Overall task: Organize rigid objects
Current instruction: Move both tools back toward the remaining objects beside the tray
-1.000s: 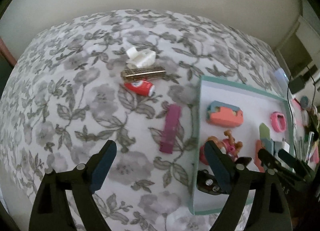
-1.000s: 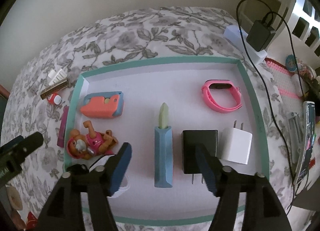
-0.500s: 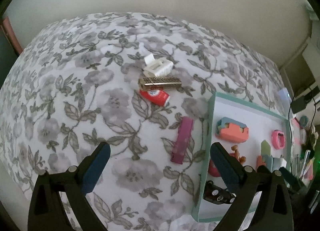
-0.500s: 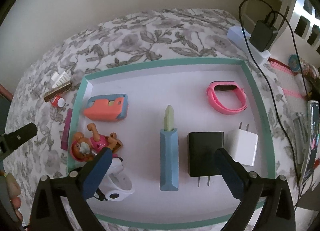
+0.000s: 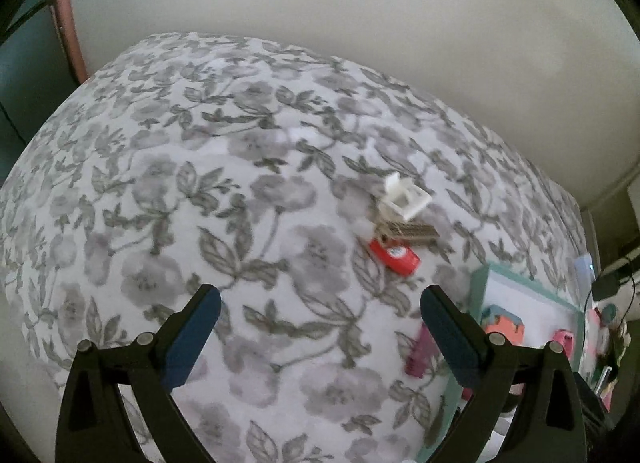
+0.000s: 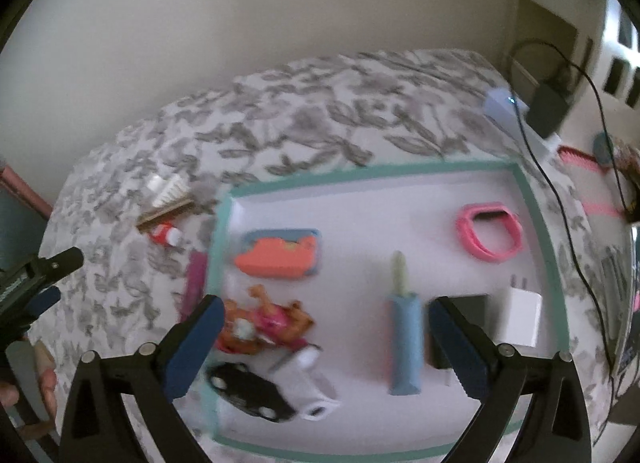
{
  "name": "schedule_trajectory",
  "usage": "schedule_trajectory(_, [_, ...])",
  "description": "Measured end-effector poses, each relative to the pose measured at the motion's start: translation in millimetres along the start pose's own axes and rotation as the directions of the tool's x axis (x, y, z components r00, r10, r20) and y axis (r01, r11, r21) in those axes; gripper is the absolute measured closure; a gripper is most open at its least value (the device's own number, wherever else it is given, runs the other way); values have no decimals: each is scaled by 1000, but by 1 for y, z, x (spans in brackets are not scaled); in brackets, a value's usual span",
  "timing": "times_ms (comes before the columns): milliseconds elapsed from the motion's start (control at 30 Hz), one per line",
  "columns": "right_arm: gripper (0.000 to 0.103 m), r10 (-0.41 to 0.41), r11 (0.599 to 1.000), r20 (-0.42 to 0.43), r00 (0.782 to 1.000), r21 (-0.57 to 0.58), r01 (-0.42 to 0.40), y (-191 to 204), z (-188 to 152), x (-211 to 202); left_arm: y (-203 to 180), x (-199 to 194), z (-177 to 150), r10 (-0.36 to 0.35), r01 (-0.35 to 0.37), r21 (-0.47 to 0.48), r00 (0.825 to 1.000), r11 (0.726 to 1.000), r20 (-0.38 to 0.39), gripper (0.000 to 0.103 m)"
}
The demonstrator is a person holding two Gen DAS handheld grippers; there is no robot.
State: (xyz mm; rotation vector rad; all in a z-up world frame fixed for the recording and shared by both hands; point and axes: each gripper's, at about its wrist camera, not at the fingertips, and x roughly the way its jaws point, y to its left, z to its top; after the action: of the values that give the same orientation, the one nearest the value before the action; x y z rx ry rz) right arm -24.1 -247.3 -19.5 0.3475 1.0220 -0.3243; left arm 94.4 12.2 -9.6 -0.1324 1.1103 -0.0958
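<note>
- Count outside the tray: four loose items lie on the floral cloth: one white plastic clip, one brass-colored harmonica, one red tube, one magenta bar.
- The clip, harmonica and tube sit in a tight cluster; the harmonica touches the clip. The magenta bar lies apart from them, just beside the tray's left rim.
- Count inside the tray: one orange-and-blue case, one orange-and-pink toy figure, one black toy car, one white object touching the car, one blue holder with a pale green tip, one black charger, one white plug adapter, one pink wristband.
- Tray appearance: shallow, rectangular, white floor, teal rim. Motion blur softens fine detail.
- My left gripper is spread wide and holds nothing; it hangs over bare cloth, near the cluster.
- My right gripper is likewise spread wide and empty, above the tray's near half, between the toy figure and the black charger.
- A power strip with a black adapter sits beyond the tray's far right corner.
</note>
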Motion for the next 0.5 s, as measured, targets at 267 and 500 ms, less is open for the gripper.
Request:
schedule_trajectory(267, [0,12,992,-3,1000,-128,-12,52,8,16,13,13,9,-6,6,-7,999,1000,-34,3])
schedule_trajectory(500, [0,7,980,-41,999,-198,-15,85,12,40,20,29,16,-9,8,-15,998,1000,-57,3])
